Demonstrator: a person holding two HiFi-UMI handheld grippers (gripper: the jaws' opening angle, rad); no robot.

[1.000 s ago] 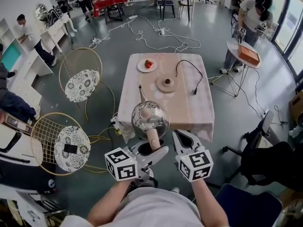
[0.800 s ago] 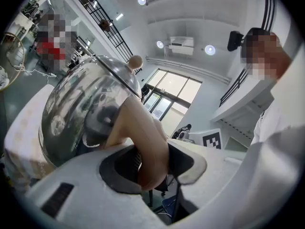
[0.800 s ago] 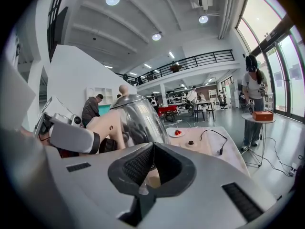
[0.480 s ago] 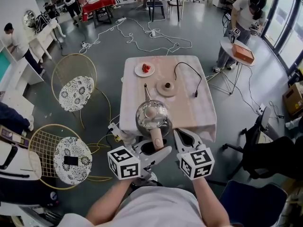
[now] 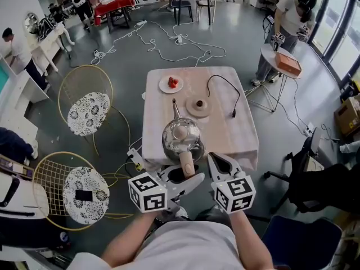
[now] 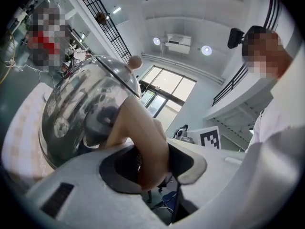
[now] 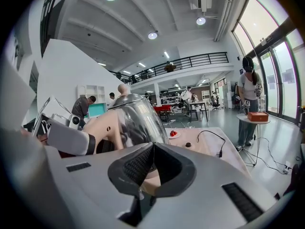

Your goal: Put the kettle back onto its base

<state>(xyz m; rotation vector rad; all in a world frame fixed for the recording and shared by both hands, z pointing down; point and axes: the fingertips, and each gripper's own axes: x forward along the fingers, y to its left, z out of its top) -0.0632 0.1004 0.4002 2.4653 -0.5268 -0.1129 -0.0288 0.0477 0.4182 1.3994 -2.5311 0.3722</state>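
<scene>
Head view: the kettle (image 5: 181, 138) is at the near edge of the table (image 5: 236, 134), well apart from the base (image 5: 198, 106) (mid-table, beside a cord (image 5: 225, 85)).

Left gripper view: the left gripper (image 6: 153, 166) has its jaws clamped on the kettle's handle (image 6: 143, 137).

Right gripper view: the right gripper (image 7: 152, 149) has its jaws together and holds nothing.

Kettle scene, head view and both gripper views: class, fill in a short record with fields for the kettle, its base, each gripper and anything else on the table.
kettle: steel kettle, over the near edge of the table
left gripper: left gripper clamped on the kettle's pale handle
right gripper: right gripper, jaws together, empty, beside the handle
base: round base mid-table, bare
also on table: plate with red food
status: kettle not yet on base
</scene>
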